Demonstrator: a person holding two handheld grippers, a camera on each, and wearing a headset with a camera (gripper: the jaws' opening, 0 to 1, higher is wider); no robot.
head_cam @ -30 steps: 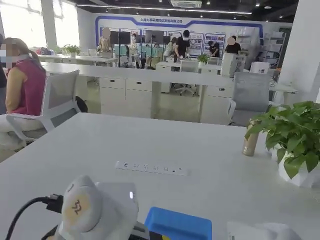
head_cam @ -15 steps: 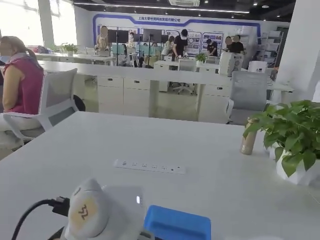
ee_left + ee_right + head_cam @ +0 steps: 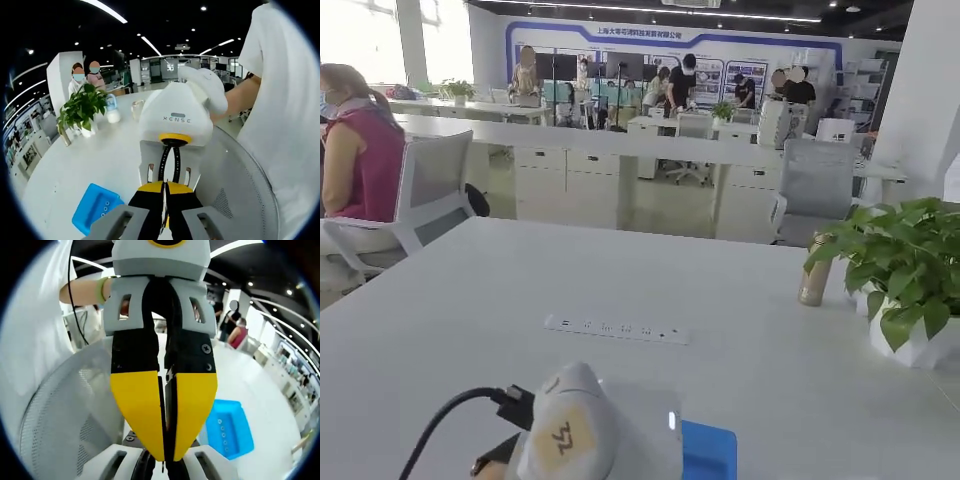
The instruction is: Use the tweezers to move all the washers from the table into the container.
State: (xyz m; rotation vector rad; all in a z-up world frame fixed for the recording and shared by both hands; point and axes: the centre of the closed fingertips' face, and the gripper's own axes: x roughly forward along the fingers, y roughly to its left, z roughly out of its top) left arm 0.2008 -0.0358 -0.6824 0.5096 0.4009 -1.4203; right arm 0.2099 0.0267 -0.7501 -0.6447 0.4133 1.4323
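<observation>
An open office with rows of desks lies beyond the white worktop (image 3: 470, 330). On the worktop a power strip (image 3: 616, 329) lies midway and a potted plant (image 3: 905, 265) stands at the right. At the near edge the blue container (image 3: 712, 452) rests just right of a gripper (image 3: 575, 435). The left gripper (image 3: 164, 452) and right gripper (image 3: 170, 165) face each other, each with its fingers pressed together. Whether the small round marks in the container are washers cannot be told.

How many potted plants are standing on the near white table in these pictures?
1. The potted plant stands at the right edge of the table, beside a small bottle. Another could be hidden on parts of the table outside the pictures.
</observation>
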